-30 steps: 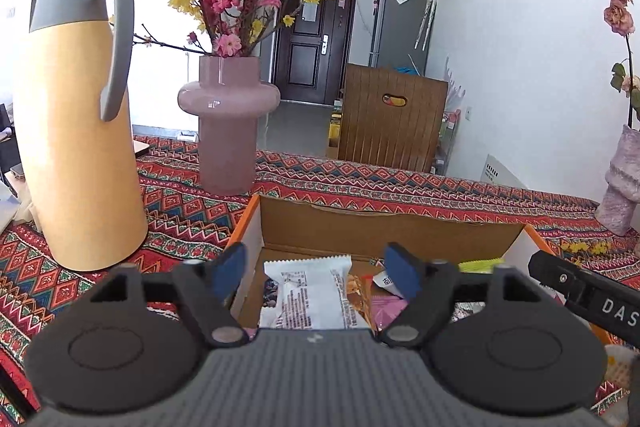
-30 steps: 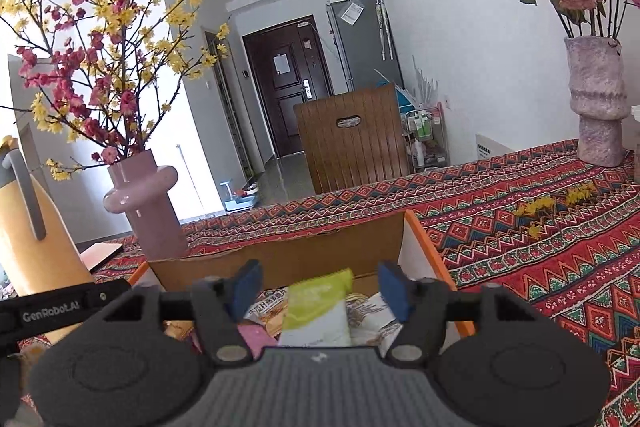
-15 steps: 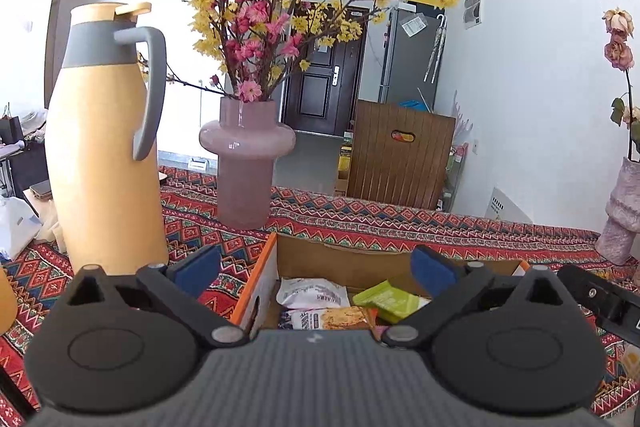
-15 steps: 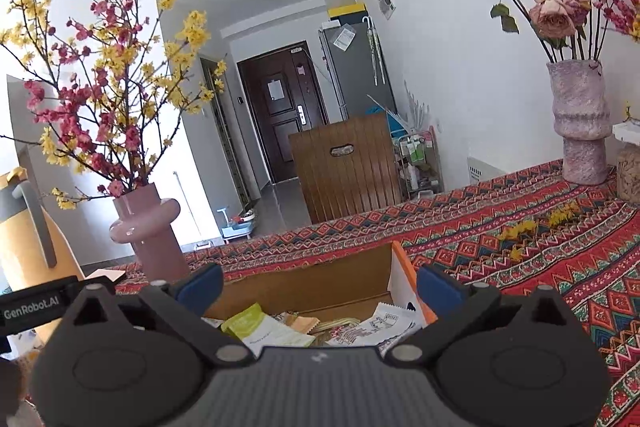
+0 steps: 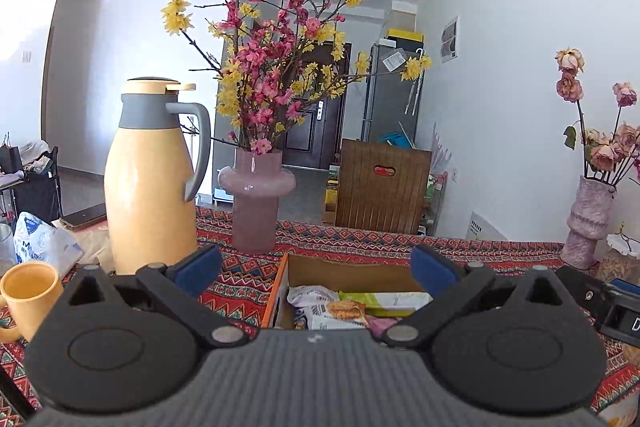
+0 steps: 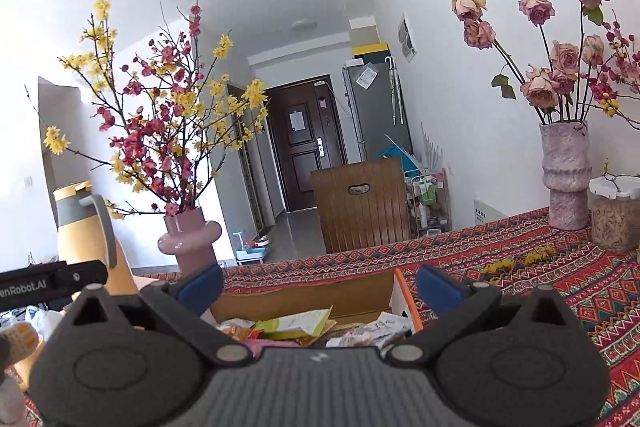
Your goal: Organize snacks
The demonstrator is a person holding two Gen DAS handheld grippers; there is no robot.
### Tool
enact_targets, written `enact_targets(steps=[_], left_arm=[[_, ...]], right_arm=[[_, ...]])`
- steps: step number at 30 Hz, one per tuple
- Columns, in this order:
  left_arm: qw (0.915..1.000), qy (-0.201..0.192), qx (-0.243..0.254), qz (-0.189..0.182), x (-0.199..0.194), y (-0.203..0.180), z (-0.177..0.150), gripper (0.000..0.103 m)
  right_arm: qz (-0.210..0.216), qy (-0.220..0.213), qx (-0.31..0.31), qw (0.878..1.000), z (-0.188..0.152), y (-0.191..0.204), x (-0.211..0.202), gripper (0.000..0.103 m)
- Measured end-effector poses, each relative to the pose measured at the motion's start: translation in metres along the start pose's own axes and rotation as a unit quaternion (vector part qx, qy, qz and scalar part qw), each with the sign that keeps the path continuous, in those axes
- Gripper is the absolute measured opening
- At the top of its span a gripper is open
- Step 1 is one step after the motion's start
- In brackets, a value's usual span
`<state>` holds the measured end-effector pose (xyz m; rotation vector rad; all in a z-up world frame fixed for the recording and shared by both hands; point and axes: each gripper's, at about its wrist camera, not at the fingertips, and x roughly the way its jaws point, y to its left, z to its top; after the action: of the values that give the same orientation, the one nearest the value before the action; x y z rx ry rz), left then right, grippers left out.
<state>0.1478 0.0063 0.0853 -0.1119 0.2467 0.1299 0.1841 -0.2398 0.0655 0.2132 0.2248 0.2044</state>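
An open cardboard box [image 5: 344, 273] with orange edges sits on the patterned tablecloth and holds several snack packets, among them a white packet [image 5: 312, 295] and a green packet [image 5: 384, 298]. The box also shows in the right wrist view [image 6: 304, 295] with a green packet [image 6: 300, 321] on top of the pile. My left gripper [image 5: 316, 267] is open and empty, held above and in front of the box. My right gripper [image 6: 318, 283] is open and empty, also raised before the box.
A yellow thermos jug [image 5: 150, 183] and a pink vase of blossoms [image 5: 256, 203] stand left of the box. A yellow mug [image 5: 28, 297] is at the near left. A textured vase of roses [image 6: 566, 175] and a lidded jar [image 6: 614, 213] stand at the right.
Both grippers let go of their packets, the white one from the left and the green one from the right, into the box. Both opened wide and pulled back and up from the box.
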Motion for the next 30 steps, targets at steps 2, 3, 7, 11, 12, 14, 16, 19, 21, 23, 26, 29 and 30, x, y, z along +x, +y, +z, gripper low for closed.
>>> enact_targets(steps=[2, 3, 7, 11, 12, 14, 16, 19, 21, 23, 26, 29, 30], left_arm=[[0.9999, 0.009, 0.001, -0.006, -0.012, 0.005, -0.006, 0.103], [0.9999, 0.013, 0.002, -0.008, -0.017, 0.007, -0.01, 0.103], [0.9992, 0.034, 0.008, -0.018, -0.032, 0.014, -0.023, 0.103], [0.9979, 0.056, 0.018, -0.027, -0.041, 0.018, -0.038, 0.103], [0.9972, 0.064, 0.023, -0.031, -0.044, 0.019, -0.042, 0.103], [0.9958, 0.078, 0.028, -0.038, -0.046, 0.02, -0.051, 0.103], [0.9943, 0.093, 0.03, -0.043, -0.048, 0.022, -0.059, 0.103], [0.9926, 0.11, 0.031, -0.042, -0.051, 0.025, -0.072, 0.103], [0.9915, 0.12, 0.031, -0.042, -0.052, 0.026, -0.08, 0.103], [0.9904, 0.128, 0.034, -0.041, -0.053, 0.027, -0.086, 0.103], [0.9887, 0.139, 0.036, -0.043, -0.053, 0.028, -0.093, 0.103], [0.9874, 0.148, 0.037, -0.043, -0.053, 0.029, -0.098, 0.103], [0.9872, 0.149, 0.037, -0.043, -0.053, 0.029, -0.099, 0.103]], right_arm=[[0.0, 0.01, -0.005, 1.0, -0.007, 0.001, -0.014, 0.103], [0.0, 0.015, -0.008, 1.0, -0.011, 0.002, -0.019, 0.103], [-0.002, 0.036, -0.019, 0.999, -0.026, 0.003, -0.041, 0.103], [-0.006, 0.061, -0.026, 0.998, -0.039, 0.004, -0.055, 0.103], [-0.007, 0.066, -0.028, 0.997, -0.042, 0.004, -0.058, 0.103], [-0.01, 0.078, -0.03, 0.996, -0.048, 0.003, -0.063, 0.103], [-0.012, 0.091, -0.03, 0.995, -0.054, 0.002, -0.067, 0.103], [-0.015, 0.111, -0.029, 0.993, -0.064, -0.001, -0.069, 0.103], [-0.017, 0.123, -0.031, 0.992, -0.07, -0.001, -0.07, 0.103], [-0.017, 0.133, -0.032, 0.99, -0.076, -0.002, -0.071, 0.103], [-0.02, 0.149, -0.034, 0.988, -0.084, -0.003, -0.071, 0.103], [-0.023, 0.165, -0.035, 0.985, -0.091, -0.004, -0.069, 0.103], [-0.023, 0.169, -0.035, 0.985, -0.093, -0.004, -0.069, 0.103]])
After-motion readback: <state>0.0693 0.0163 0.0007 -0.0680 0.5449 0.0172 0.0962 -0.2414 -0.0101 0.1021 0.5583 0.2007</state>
